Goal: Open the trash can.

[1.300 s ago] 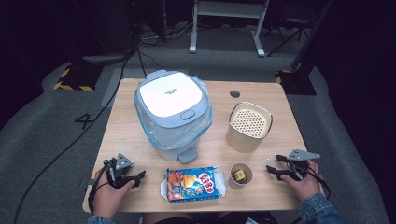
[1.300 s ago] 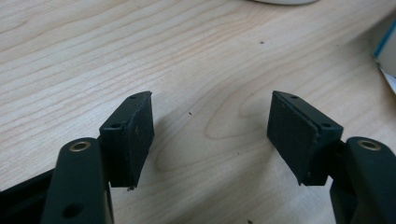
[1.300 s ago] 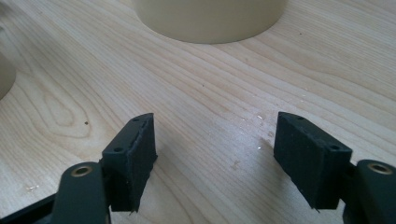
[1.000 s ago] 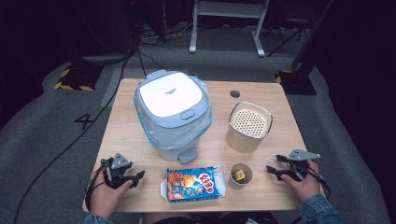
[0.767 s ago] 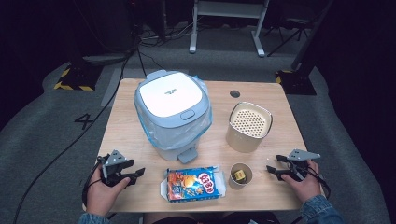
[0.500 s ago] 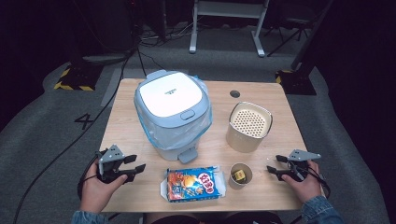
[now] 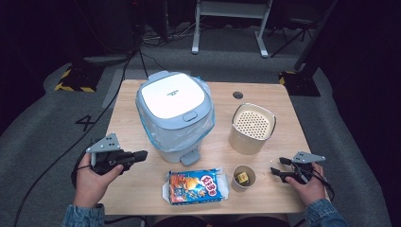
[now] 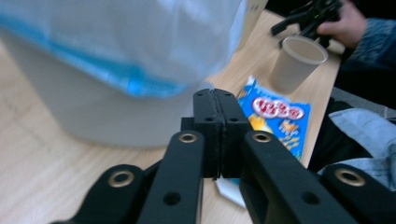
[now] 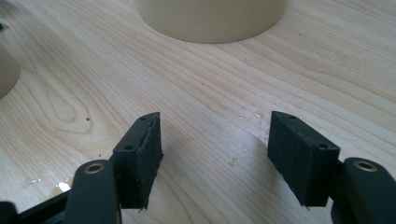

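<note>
Nothing handled yet. Left tongs (image 7: 140,154) pressed closed, empty, beside the lidded bin (image 7: 174,113); right tongs (image 7: 276,165) wide, empty. Snack packet (image 7: 195,185) (unopened) lies on the surface (image 7: 127,101), untouched.

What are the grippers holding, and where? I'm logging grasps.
Nothing. The left gripper is shut empty; the right gripper is open over bare table.

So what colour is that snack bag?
Blue and orange snack bag, clearest in the high view.
</note>
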